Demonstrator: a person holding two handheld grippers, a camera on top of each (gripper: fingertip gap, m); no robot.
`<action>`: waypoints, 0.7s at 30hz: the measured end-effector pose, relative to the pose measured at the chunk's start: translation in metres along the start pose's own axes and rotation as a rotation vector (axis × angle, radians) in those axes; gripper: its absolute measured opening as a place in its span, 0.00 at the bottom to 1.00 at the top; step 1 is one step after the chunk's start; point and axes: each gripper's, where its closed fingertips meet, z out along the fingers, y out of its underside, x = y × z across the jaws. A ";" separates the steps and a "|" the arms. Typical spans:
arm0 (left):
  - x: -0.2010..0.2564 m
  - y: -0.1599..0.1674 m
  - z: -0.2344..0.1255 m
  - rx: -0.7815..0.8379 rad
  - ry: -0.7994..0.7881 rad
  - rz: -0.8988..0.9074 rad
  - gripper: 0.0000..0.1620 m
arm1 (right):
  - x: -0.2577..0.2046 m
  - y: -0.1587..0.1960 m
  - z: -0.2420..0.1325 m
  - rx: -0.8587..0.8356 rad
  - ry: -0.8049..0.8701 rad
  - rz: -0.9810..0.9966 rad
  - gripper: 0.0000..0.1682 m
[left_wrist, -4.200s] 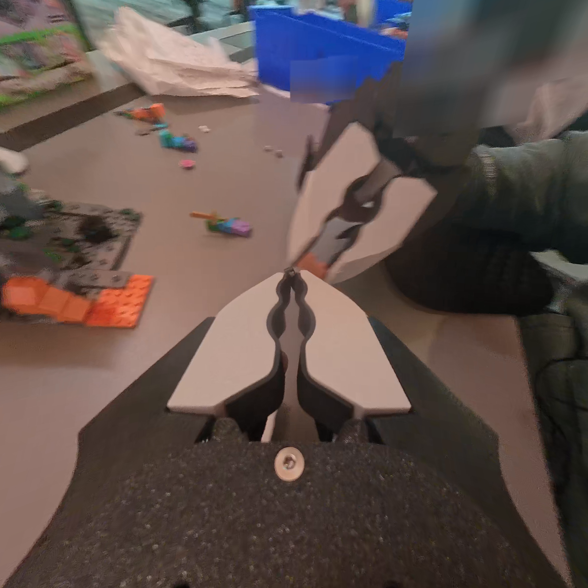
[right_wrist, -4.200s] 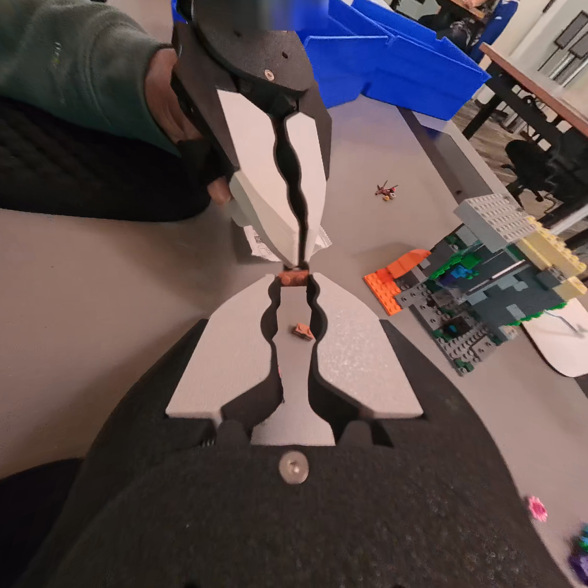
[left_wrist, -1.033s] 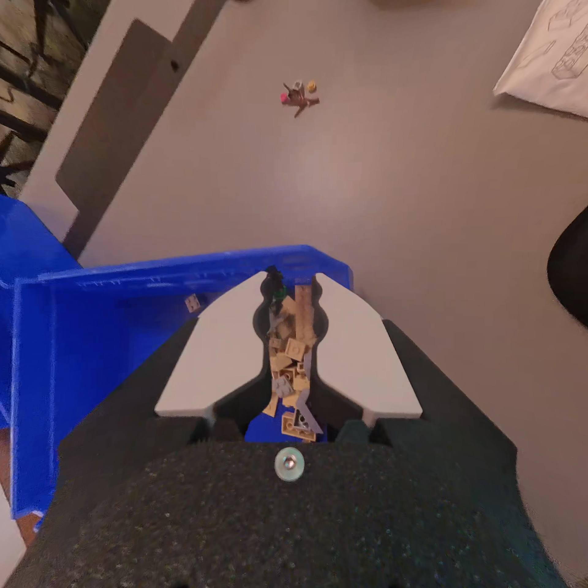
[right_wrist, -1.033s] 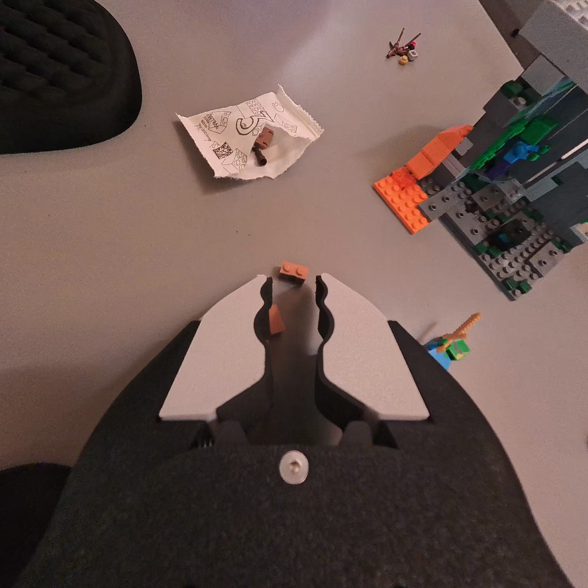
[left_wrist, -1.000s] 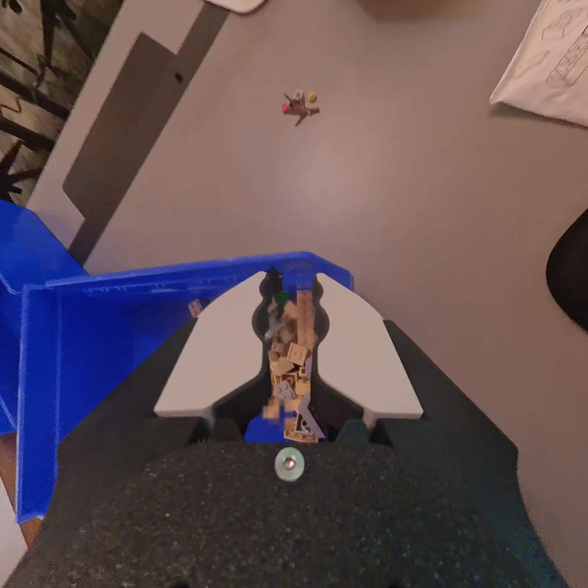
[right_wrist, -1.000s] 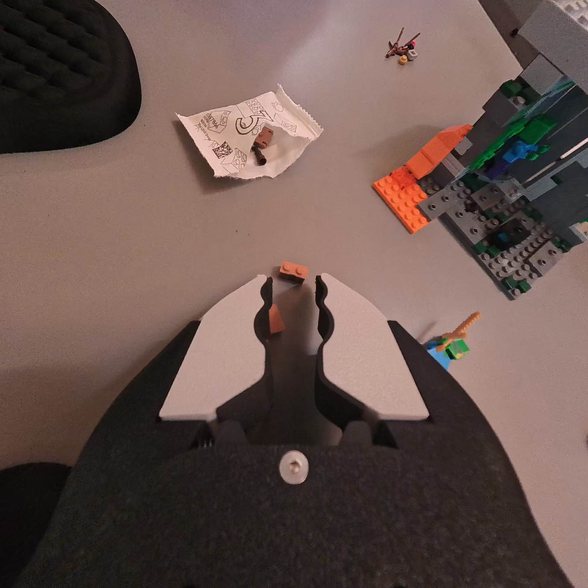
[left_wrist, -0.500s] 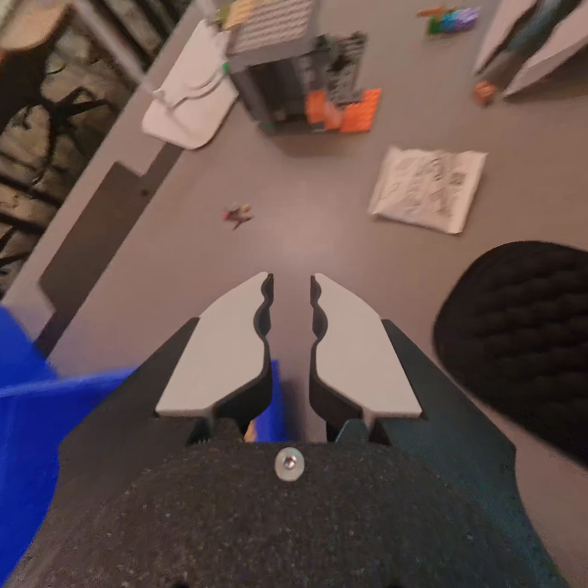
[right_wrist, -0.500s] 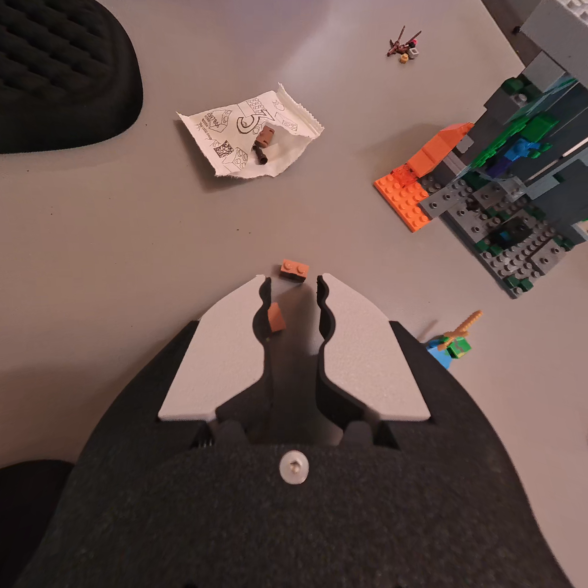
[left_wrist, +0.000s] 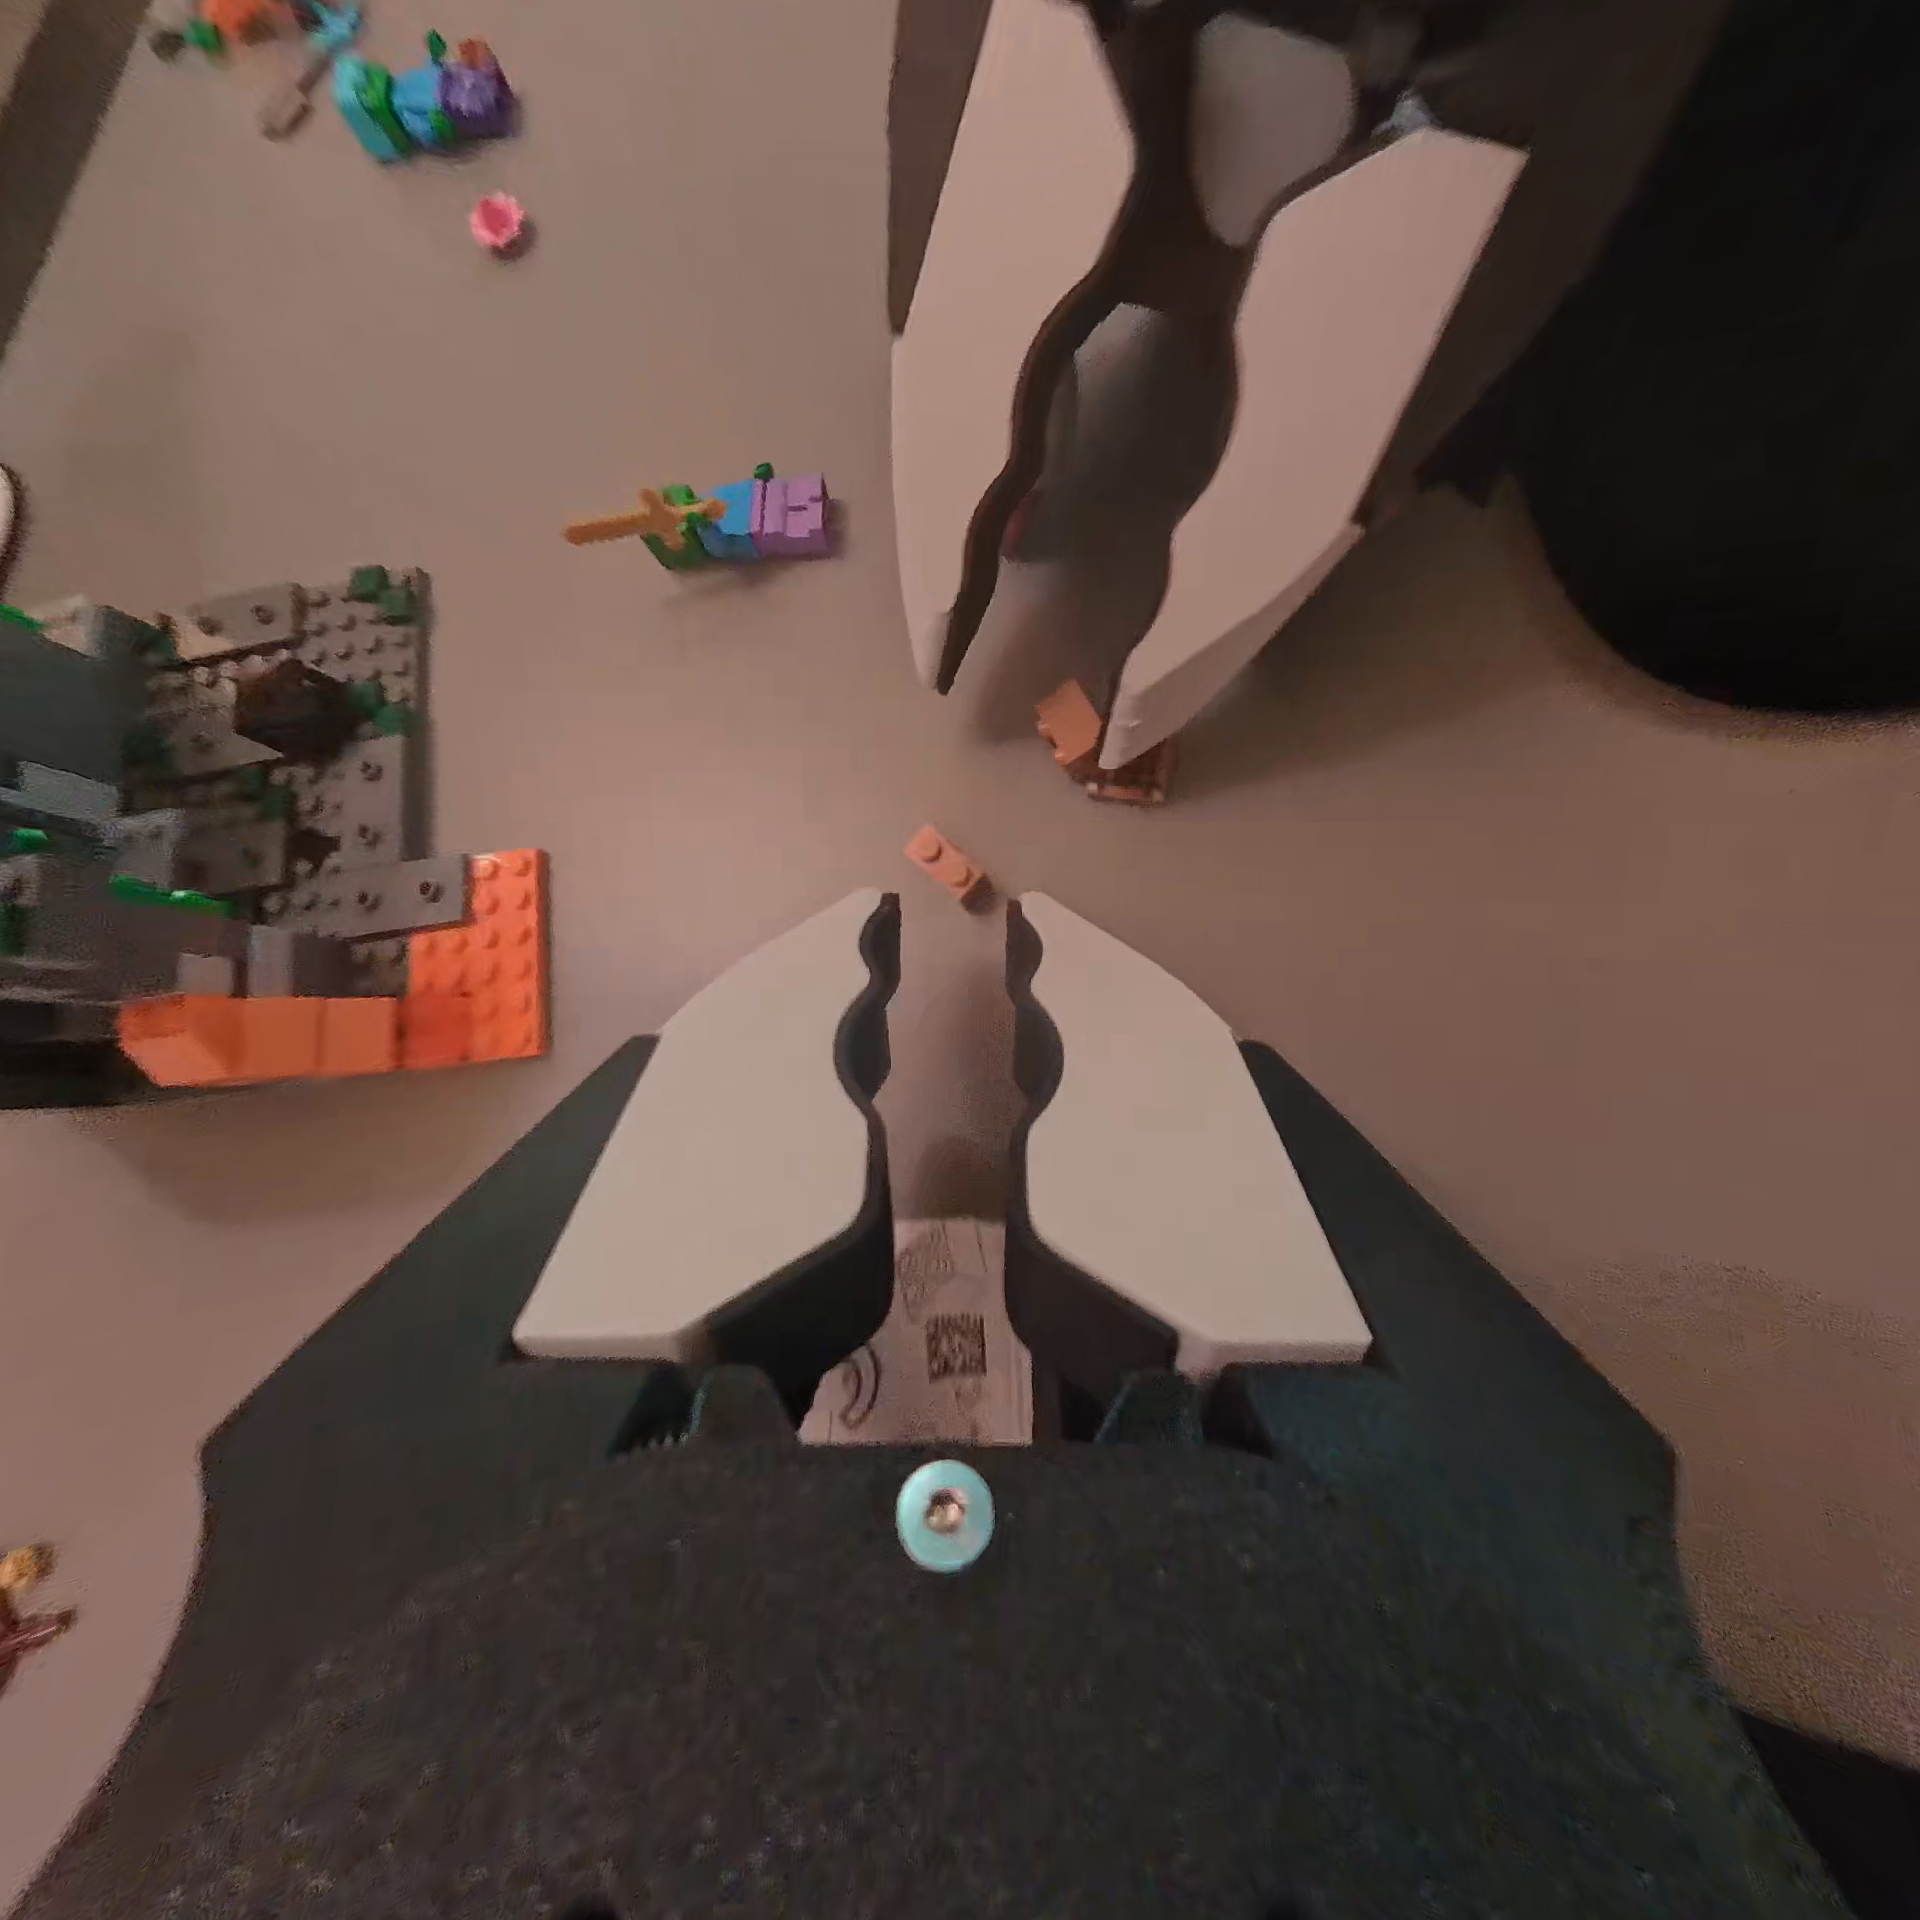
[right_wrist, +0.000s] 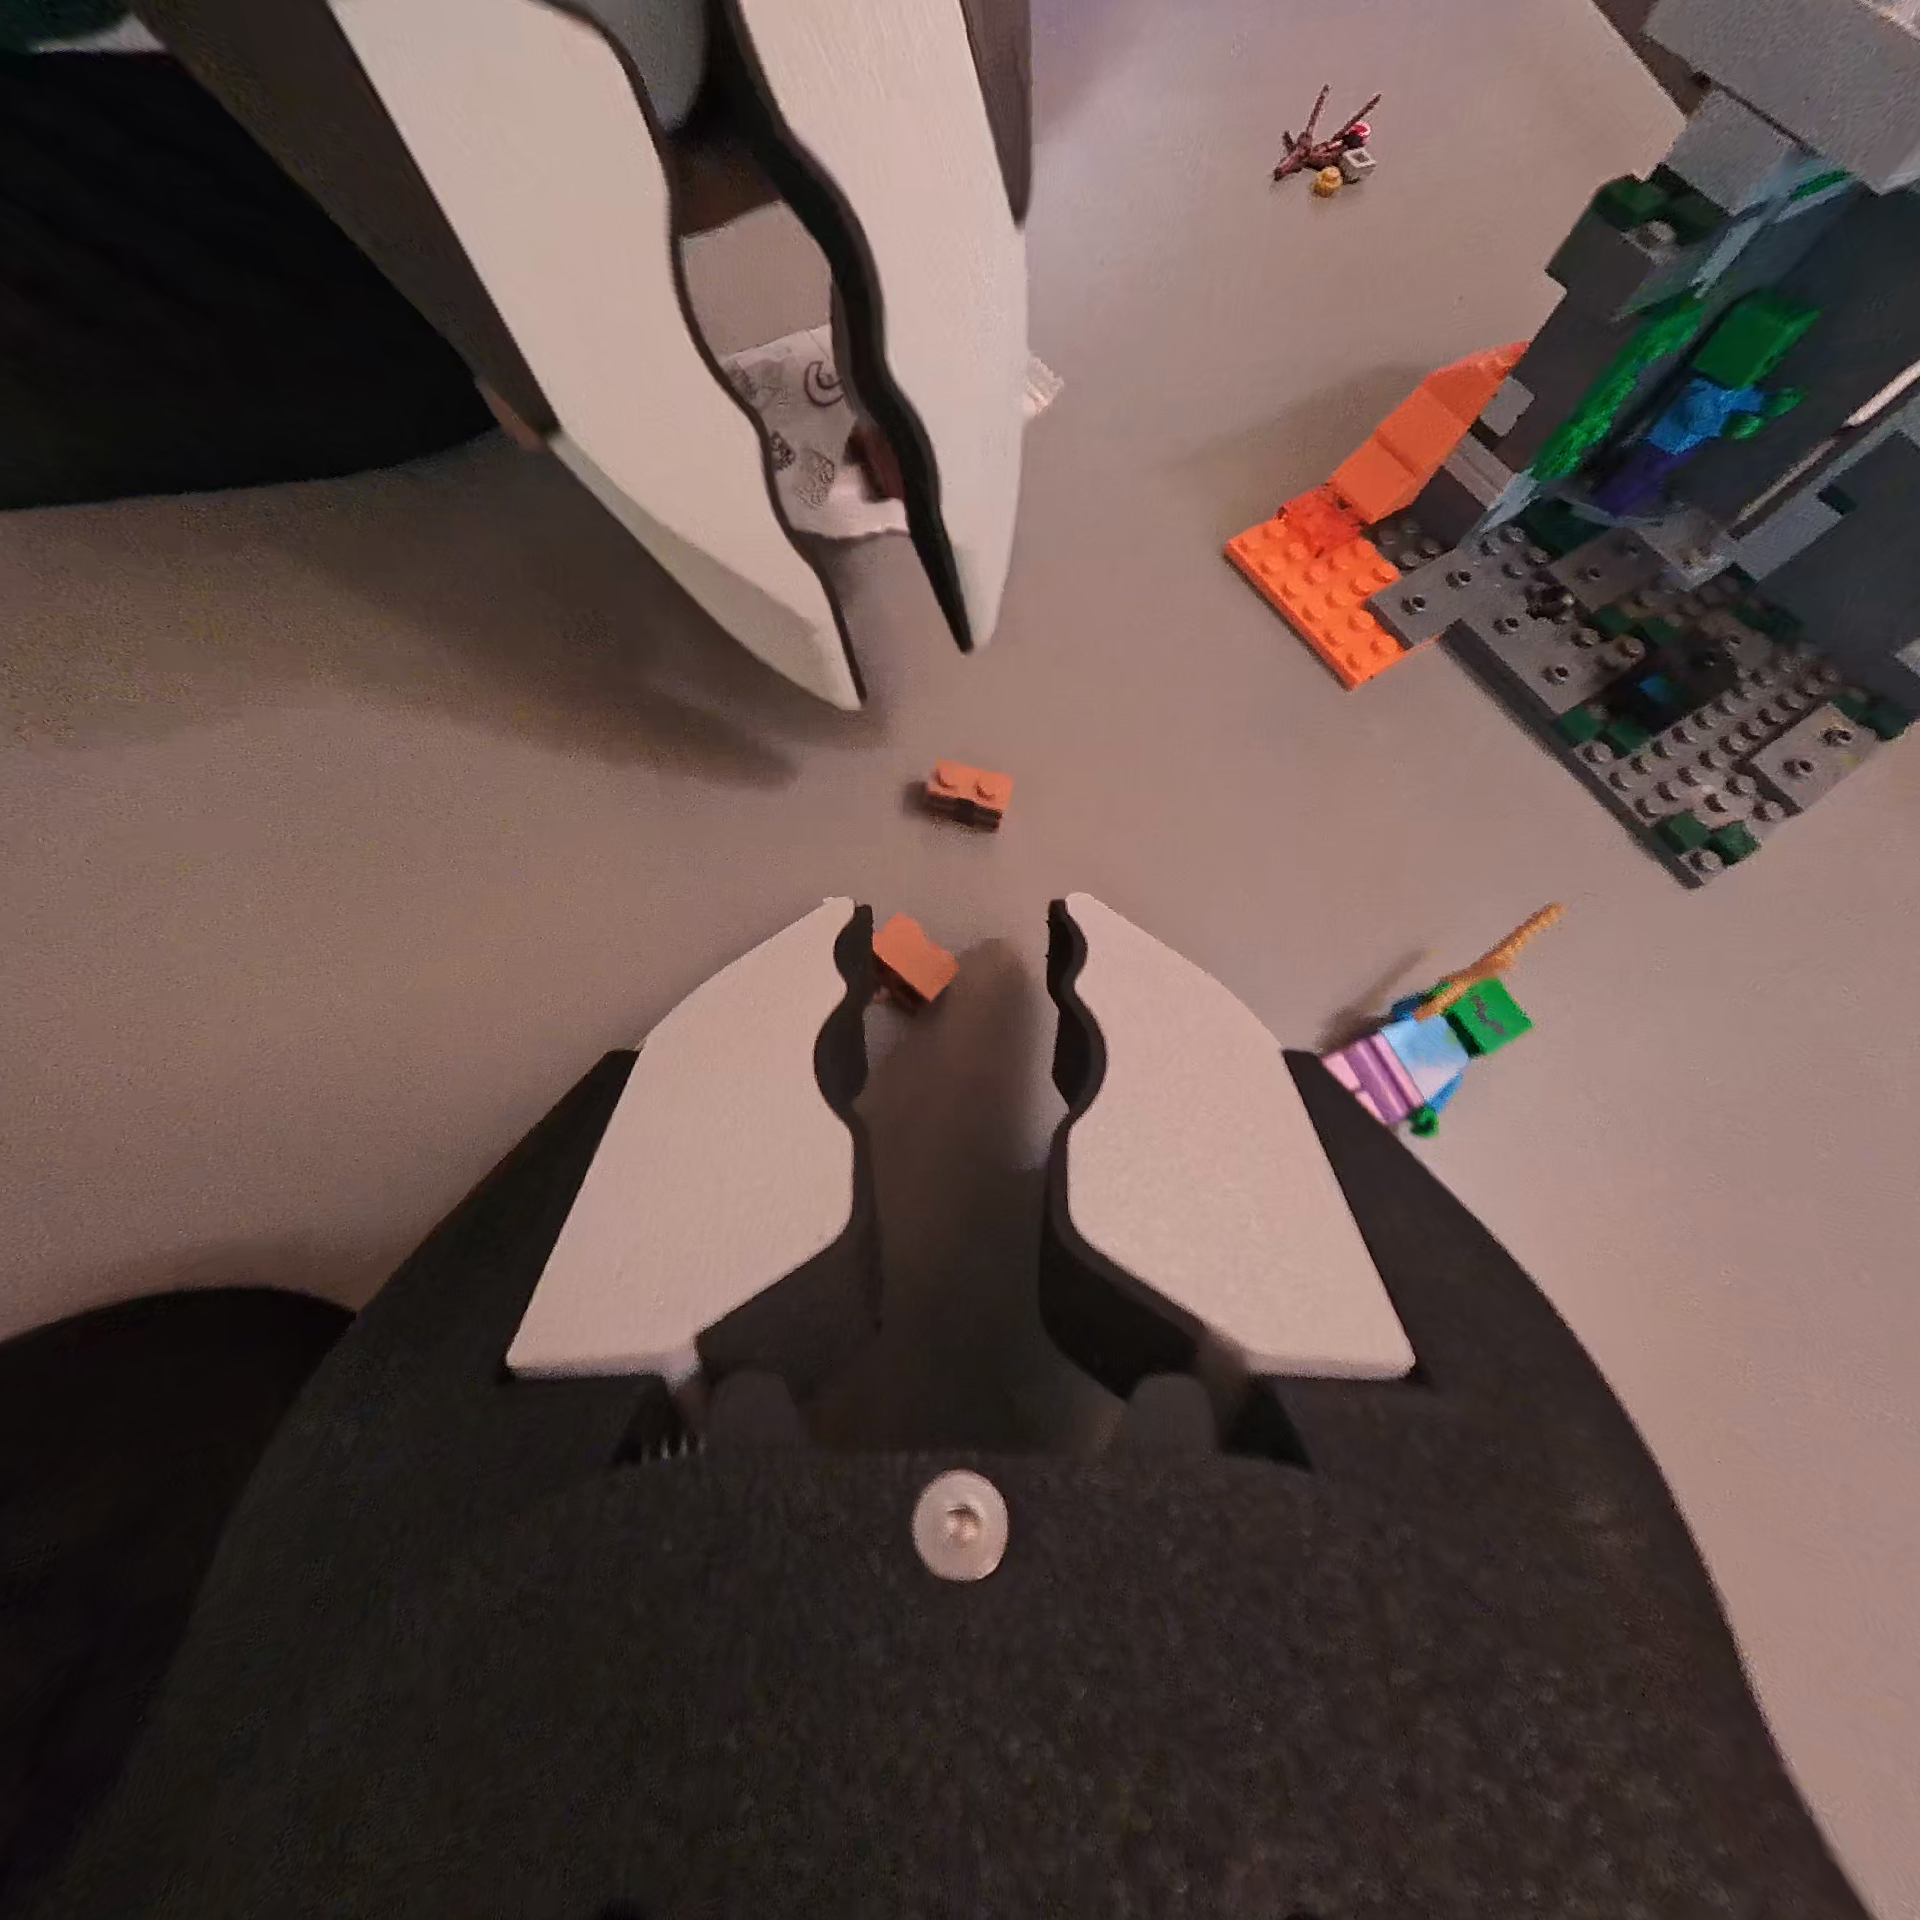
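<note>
Both grippers point at each other over a grey table (right_wrist: 312, 935), tips near a small brown 2-stud brick (right_wrist: 968, 792) that lies flat between them. The left gripper (left_wrist: 943, 906) has its jaws parted by a narrow gap and holds nothing; the brick (left_wrist: 945, 864) sits just past its tips, apart from both fingers, and a printed paper bag (left_wrist: 940, 1340) shows through the gap lower down. The right gripper (right_wrist: 951, 914) is open somewhat wider and also empty, but a second small brown piece (right_wrist: 912, 968) lies on the table just beside, perhaps touching, the inner face of its left finger (right_wrist: 727, 1122). Off to one side stands a grey and green brick build (right_wrist: 1683, 582) with an orange plate (right_wrist: 1320, 582), well apart from the grippers. A blocky figure (right_wrist: 1434, 1039) in green, blue and purple with a tan sword lies near the right gripper.
</note>
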 end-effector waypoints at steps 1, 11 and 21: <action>-0.001 0.001 0.006 -0.023 0.007 -0.025 0.12 | 0.001 0.001 -0.003 0.003 0.003 0.006 0.19; -0.002 0.004 0.026 -0.091 0.013 -0.070 0.05 | 0.008 0.003 -0.021 0.041 -0.009 -0.012 0.19; -0.026 0.009 -0.066 0.059 -0.171 -0.139 0.05 | 0.001 0.013 -0.016 -0.029 -0.028 -0.070 0.28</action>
